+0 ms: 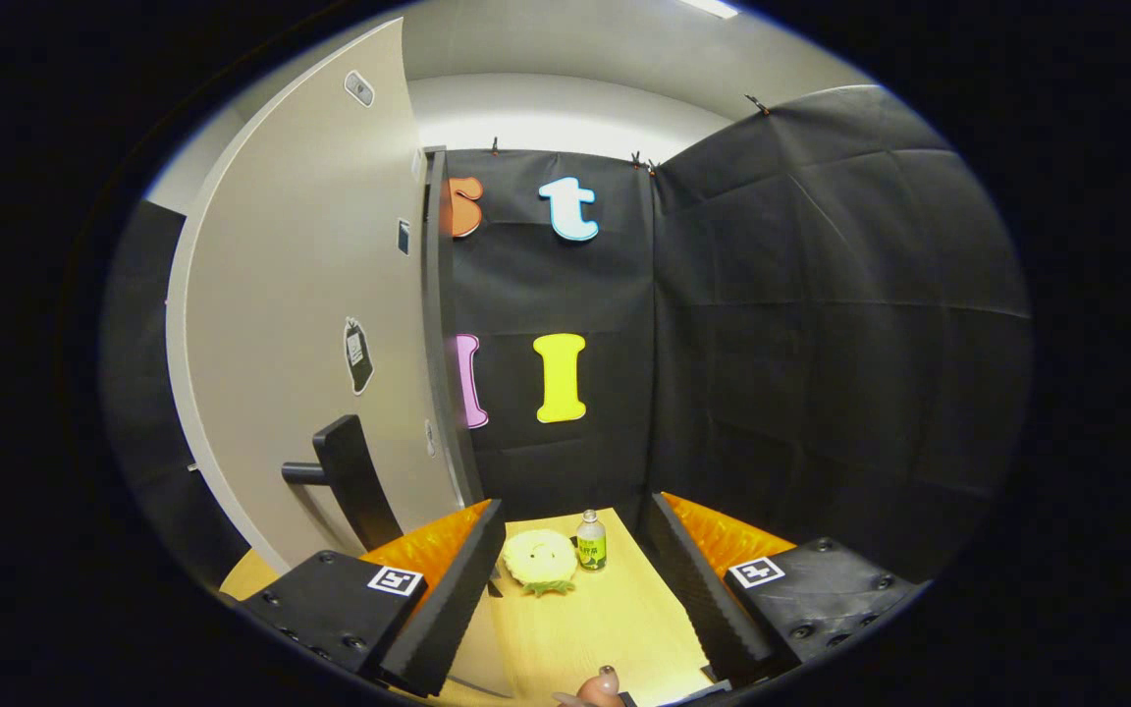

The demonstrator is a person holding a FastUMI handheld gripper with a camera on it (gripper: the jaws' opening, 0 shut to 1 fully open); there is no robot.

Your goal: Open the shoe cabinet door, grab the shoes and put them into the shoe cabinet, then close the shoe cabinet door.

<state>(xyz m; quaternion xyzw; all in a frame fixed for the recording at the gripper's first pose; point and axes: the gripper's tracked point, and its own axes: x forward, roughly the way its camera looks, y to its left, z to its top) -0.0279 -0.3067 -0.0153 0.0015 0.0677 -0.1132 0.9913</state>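
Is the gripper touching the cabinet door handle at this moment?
Apart. In the gripper view the open gripper has nothing between its fingers; the black handle on the cabinet door sits off beside the left finger, with door surface visible between them.

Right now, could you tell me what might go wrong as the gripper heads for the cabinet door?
1. The gripper is open with nothing between its jaws, and the black door handle sits off to their left, so a straight advance would likely miss it.
2. The small bottle and yellow plush toy stand just ahead and could be knocked.
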